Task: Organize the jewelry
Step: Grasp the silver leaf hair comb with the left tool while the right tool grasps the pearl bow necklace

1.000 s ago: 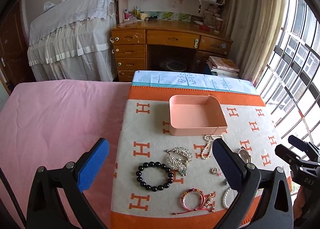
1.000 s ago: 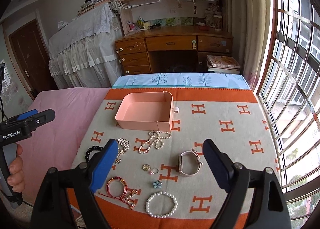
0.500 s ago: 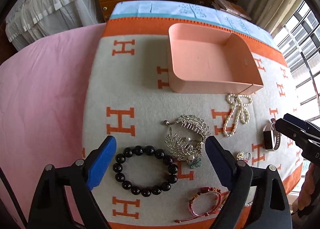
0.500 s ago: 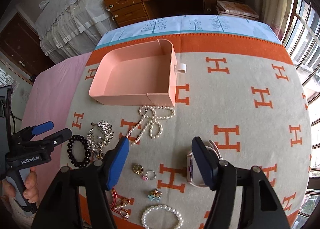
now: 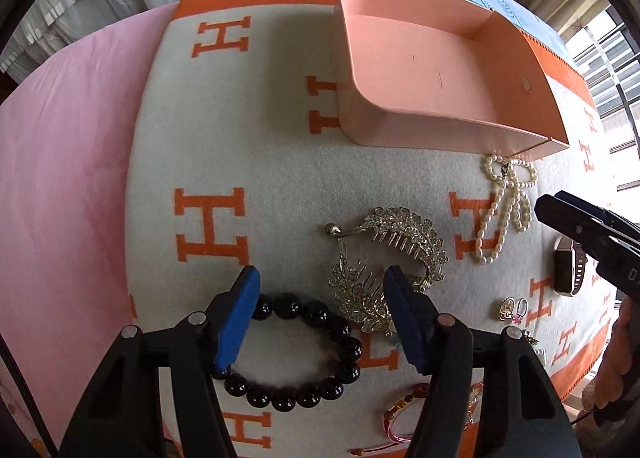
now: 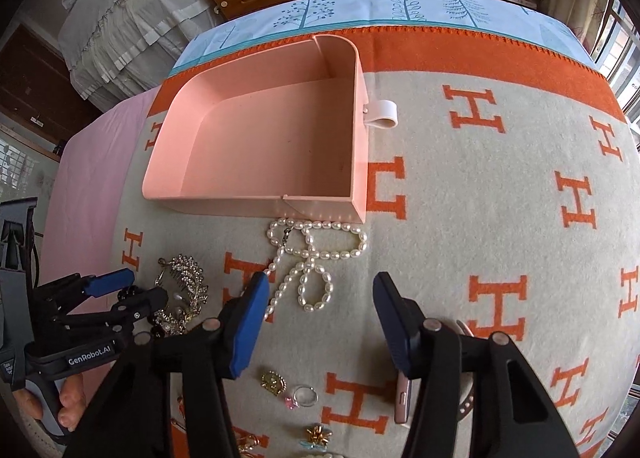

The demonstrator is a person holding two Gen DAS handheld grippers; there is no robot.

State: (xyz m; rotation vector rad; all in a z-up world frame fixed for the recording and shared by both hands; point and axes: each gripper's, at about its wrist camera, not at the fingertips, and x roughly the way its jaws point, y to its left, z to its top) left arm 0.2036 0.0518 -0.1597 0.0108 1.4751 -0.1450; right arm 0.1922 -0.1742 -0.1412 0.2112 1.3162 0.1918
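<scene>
An orange-and-cream blanket [image 5: 280, 161] holds scattered jewelry before an empty pink tray [image 5: 432, 69]. The left gripper [image 5: 320, 310], jaws just narrowing but still apart, straddles a black bead bracelet [image 5: 320, 378] beside a silver comb [image 5: 384, 258]. The right gripper [image 6: 318, 322], likewise narrowing, grips nothing, near a pearl necklace [image 6: 316, 258] and watch [image 6: 404, 398].

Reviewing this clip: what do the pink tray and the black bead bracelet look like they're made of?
Pink tray: probably moulded plastic, matte; thin smooth walls, rounded corners, a visible seam.
Black bead bracelet: glossy round beads with bright highlights, possibly polished stone or glass; the look leaves it open.
</scene>
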